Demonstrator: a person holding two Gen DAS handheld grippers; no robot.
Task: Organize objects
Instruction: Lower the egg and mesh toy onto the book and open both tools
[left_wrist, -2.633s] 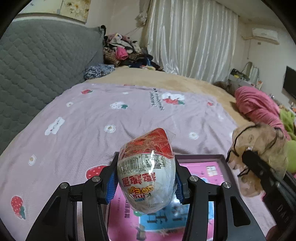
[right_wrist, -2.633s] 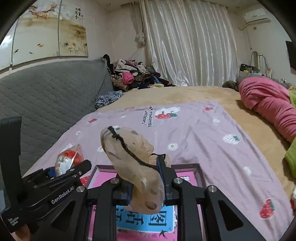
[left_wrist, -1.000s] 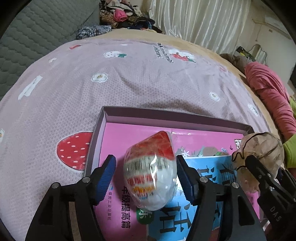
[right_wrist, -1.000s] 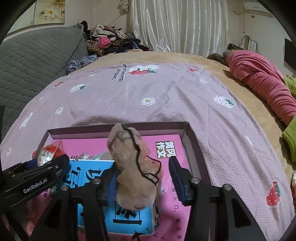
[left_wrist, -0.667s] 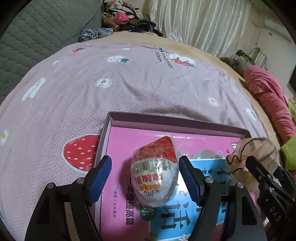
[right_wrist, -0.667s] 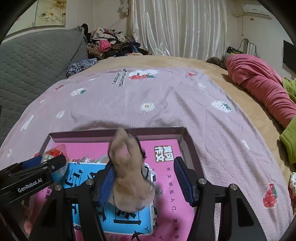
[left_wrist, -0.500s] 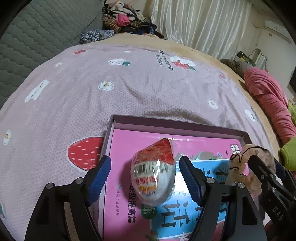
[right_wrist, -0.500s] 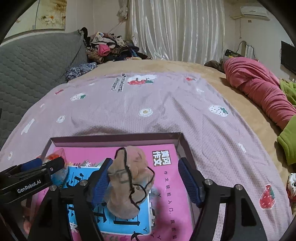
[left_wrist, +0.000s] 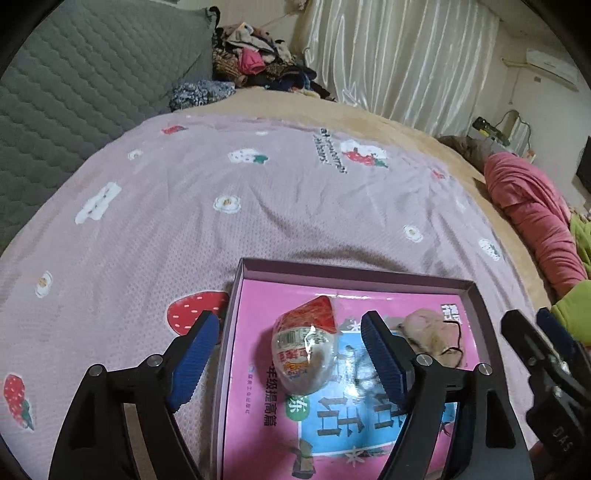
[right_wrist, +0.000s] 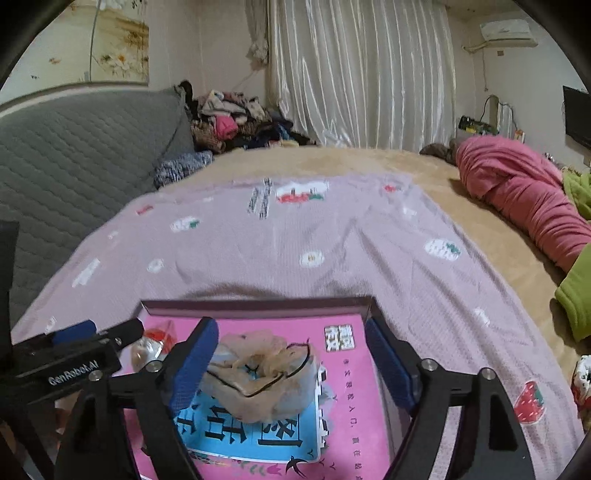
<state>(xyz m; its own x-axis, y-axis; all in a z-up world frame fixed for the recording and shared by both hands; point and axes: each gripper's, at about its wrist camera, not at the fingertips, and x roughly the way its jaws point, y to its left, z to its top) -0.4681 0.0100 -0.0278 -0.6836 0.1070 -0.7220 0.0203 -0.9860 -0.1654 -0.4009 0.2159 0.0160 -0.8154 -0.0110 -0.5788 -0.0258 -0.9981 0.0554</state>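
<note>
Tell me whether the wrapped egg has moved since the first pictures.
Yes. The wrapped egg was clamped above the box; now it lies on the pink book inside, free between the opening left gripper jaws.

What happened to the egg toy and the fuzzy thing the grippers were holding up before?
Both came down into the purple box and were let go. The plastic-wrapped red-and-white egg lies between the opening left gripper; the beige hairnet bundle between the opening right gripper. The box stayed put.
</note>
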